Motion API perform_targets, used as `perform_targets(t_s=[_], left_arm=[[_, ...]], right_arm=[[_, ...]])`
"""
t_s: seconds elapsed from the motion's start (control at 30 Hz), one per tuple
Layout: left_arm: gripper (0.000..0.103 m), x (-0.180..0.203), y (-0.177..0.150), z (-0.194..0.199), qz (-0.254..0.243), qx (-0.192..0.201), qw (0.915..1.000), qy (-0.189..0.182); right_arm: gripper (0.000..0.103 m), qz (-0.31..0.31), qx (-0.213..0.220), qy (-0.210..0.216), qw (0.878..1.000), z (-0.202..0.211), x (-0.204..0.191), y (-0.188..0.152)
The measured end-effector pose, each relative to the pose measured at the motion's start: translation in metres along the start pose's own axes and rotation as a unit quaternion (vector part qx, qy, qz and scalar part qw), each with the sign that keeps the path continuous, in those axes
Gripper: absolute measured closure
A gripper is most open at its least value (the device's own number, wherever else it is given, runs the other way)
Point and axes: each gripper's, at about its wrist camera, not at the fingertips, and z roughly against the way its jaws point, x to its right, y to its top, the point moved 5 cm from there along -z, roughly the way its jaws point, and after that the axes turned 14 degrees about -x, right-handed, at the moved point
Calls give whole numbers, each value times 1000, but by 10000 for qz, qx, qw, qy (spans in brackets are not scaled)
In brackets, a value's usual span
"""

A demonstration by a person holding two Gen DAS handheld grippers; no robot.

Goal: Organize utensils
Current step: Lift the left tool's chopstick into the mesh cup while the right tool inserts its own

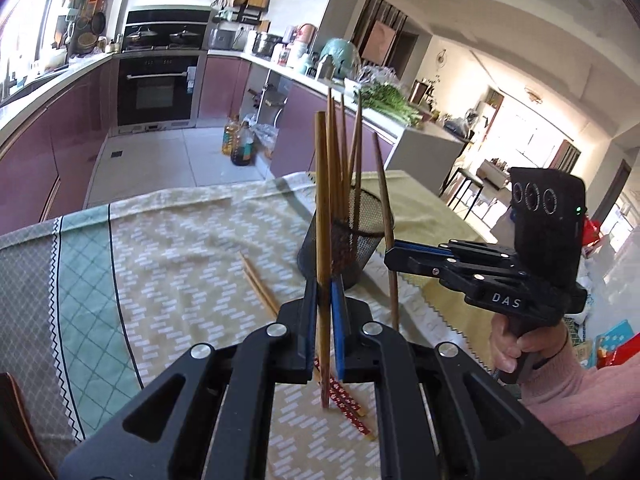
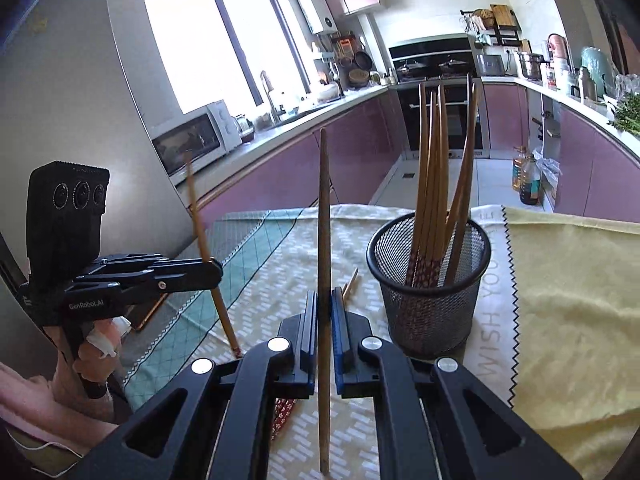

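My left fingers (image 1: 323, 316) and right fingers (image 2: 325, 332) each clamp one upright wooden chopstick (image 1: 322, 216), the mesh holder (image 2: 430, 280) ahead, nearer my right.

In the left wrist view a mesh holder (image 1: 348, 236) stands mid-frame on the tablecloth (image 1: 168, 240), chopsticks (image 1: 340, 152) upright in it; two loose chopsticks (image 1: 260, 284) lie to its lower left.
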Motion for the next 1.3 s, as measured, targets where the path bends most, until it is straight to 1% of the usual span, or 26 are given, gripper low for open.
perform_targets(t_s=[0.2, 0.37, 0.7, 0.83, 1.03, 1.13, 1.3], left_arm=[[96, 7, 12, 21, -104, 304, 9995, -53], [96, 11, 27, 30, -155, 497, 9986, -104], [96, 29, 78, 42, -416, 883, 9952, -66], [96, 39, 94, 45, -459, 938, 9944, -142], [96, 52, 113, 42, -542, 1024, 9932, -108], [96, 57, 119, 36, -569, 997, 9933, -96], [96, 61, 124, 18, -589, 866, 9945, 53]], right_arm=[[97, 36, 279, -4, 9996, 19, -1, 5], [97, 117, 457, -97, 9988, 32, 0, 15], [97, 340, 917, -336, 9946, 68, 2, 42], [97, 383, 1103, -412, 9923, 81, 5, 52], [97, 405, 1329, -489, 9891, 92, 11, 65], [97, 383, 1371, -520, 9885, 90, 16, 68], [97, 314, 1336, -688, 9881, 80, 28, 73]])
